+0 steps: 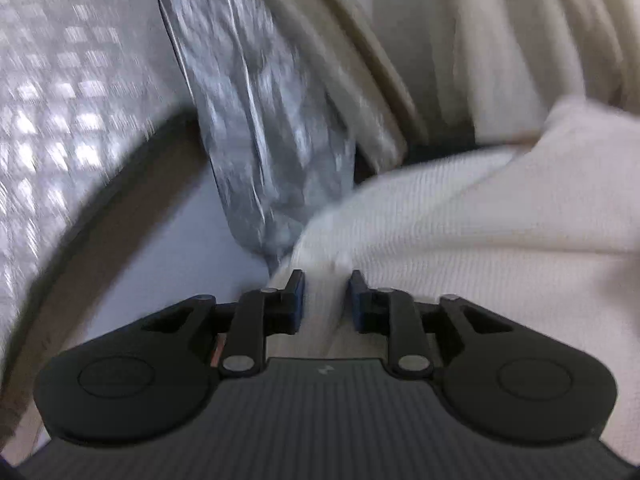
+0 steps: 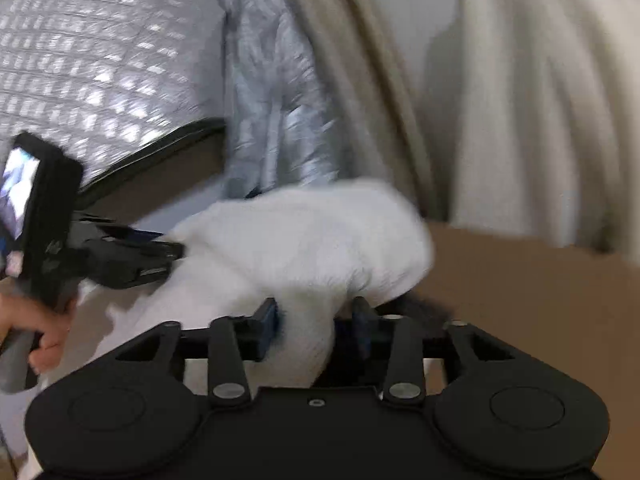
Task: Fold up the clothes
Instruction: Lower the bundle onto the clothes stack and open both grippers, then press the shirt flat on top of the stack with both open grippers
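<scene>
A cream ribbed knit garment (image 1: 460,216) fills the right of the left wrist view. My left gripper (image 1: 326,286) is shut on a bunched fold of it. In the right wrist view the same garment (image 2: 304,236) hangs bunched and lifted above a brown surface (image 2: 540,300). My right gripper (image 2: 316,312) is shut on another fold of it. The left gripper (image 2: 120,260) also shows at the left of the right wrist view, held by a hand, its tips against the garment's left end. Both views are motion-blurred.
A silver quilted, reflective sheet (image 2: 100,60) covers the upper left, with a crumpled silver strip (image 1: 260,120) hanging beside it. Beige curtain fabric (image 2: 520,80) hangs at the back right. A dark curved edge (image 1: 120,200) borders a pale surface.
</scene>
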Demonstrator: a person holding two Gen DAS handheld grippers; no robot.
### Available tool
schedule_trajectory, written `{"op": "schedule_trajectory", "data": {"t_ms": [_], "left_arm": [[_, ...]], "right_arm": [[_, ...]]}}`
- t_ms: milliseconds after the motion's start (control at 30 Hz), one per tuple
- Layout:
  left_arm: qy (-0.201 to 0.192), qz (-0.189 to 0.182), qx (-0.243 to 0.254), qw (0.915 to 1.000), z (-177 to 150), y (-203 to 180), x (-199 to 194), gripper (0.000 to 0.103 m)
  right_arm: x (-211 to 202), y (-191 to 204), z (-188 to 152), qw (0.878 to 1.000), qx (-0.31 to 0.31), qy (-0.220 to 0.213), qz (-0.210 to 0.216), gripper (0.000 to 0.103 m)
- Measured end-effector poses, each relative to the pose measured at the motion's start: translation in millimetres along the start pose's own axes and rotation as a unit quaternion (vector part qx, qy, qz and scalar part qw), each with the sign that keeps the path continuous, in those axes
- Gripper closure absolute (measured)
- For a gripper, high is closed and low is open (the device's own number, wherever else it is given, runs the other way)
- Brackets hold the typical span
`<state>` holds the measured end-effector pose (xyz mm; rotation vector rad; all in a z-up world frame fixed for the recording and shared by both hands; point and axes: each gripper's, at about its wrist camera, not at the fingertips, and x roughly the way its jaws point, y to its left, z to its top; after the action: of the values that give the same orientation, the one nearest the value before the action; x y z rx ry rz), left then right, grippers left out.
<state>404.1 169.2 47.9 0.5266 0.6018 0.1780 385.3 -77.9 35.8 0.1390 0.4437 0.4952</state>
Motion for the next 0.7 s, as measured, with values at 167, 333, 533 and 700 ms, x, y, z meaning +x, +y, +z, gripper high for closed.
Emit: {"op": "schedule_trajectory", "data": {"t_ms": [167,333,533,700], "left_arm": [[-0.081,-0.077,-0.041,0.9929,-22.5,21.4,-67.5,0.050],[0.012,-0.182,-0.058,0.9815,-67.7,24.7,-70.5,0.048],[0.073,-0.219,-0.140,0.9628,-106.0,32.8,-29.3,0.031],[0.084,-0.214,-0.137,0.9636,-89.3,30.8,0.0,0.028]], "right_arm": [[-48.5,32.9,20.9,0.996,-0.051,-0.063,0.030,0.048],[-16.3,54.1,26.4,0.993,-0.089,-0.030,0.069,0.037],[55.2,56.0,-9.2,0.985,-0.169,0.034,-0.019,0.022],[81.9,30.7,-10.3,0.990,-0.132,0.047,-0.021,0.022]]}}
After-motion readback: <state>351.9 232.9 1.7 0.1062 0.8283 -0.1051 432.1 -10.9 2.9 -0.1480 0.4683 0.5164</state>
